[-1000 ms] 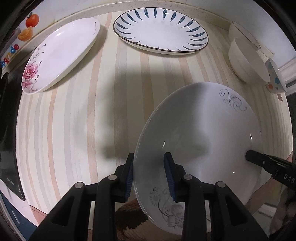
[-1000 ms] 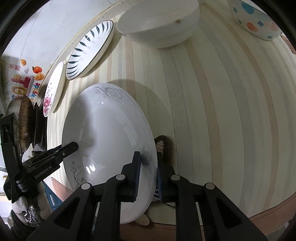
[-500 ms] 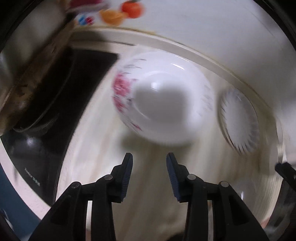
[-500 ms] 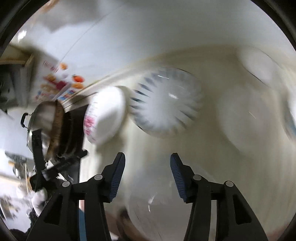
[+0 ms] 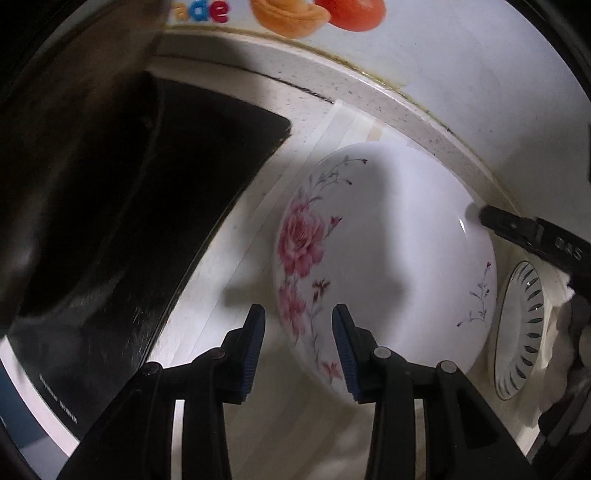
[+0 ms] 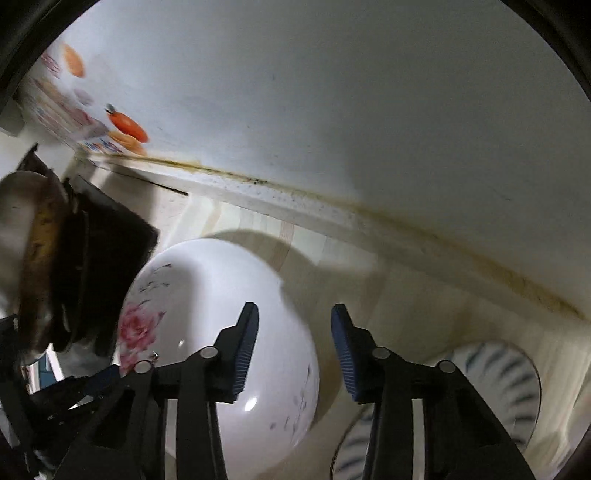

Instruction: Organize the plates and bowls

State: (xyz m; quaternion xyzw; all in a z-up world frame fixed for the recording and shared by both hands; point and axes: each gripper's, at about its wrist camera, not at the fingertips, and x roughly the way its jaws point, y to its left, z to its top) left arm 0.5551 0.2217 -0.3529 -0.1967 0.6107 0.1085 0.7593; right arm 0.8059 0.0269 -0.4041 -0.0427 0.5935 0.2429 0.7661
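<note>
A white plate with pink flowers (image 5: 388,258) lies on the striped counter near the back wall; it also shows in the right wrist view (image 6: 221,332). My left gripper (image 5: 297,347) is open, its jaws on either side of the plate's near left rim. My right gripper (image 6: 291,347) is open over the plate's far right rim; its fingertip (image 5: 491,218) reaches in at the plate's right edge in the left wrist view. A plate with blue leaf marks (image 5: 521,328) lies to the right, also in the right wrist view (image 6: 495,380).
A black stove top (image 5: 177,221) with a dark pot (image 6: 40,258) borders the plate on the left. The white back wall (image 6: 332,110) with fruit stickers (image 5: 291,14) runs close behind. The speckled counter edge (image 5: 369,92) lines the wall.
Both grippers let go of the white plate with grey swirls, opened, and swung left to the pink flower plate, which now sits close between and under them.
</note>
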